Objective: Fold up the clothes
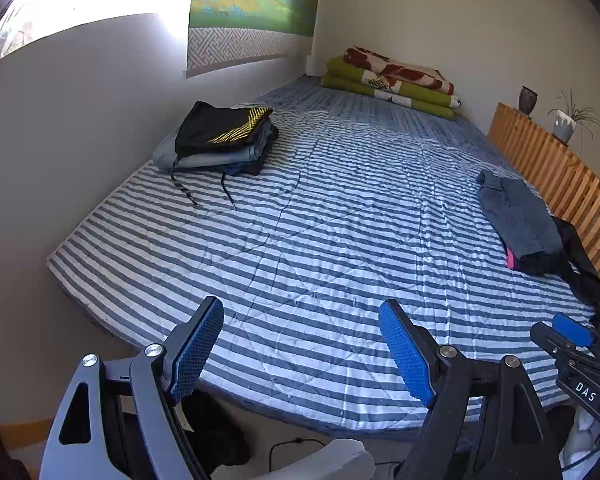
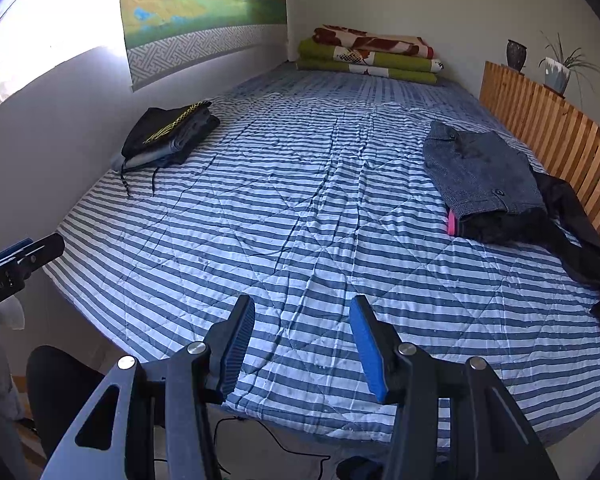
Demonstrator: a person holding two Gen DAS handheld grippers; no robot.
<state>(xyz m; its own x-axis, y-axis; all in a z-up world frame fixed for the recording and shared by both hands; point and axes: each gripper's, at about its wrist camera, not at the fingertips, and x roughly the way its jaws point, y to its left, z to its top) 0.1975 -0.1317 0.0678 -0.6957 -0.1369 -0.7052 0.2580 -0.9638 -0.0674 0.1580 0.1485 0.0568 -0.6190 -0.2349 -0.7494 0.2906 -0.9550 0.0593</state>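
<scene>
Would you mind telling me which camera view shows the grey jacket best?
The right wrist view: the grey jacket lies closer and fuller there, with its buttons visible. The left wrist view shows it smaller and stretched near the right edge.

The letters "DAS" were printed in white on the black body of the right gripper (image 1: 572, 336), at the lower right of the left wrist view. Partly legible white lettering was seen on the left gripper (image 2: 24, 256), at the left edge of the right wrist view.
</scene>
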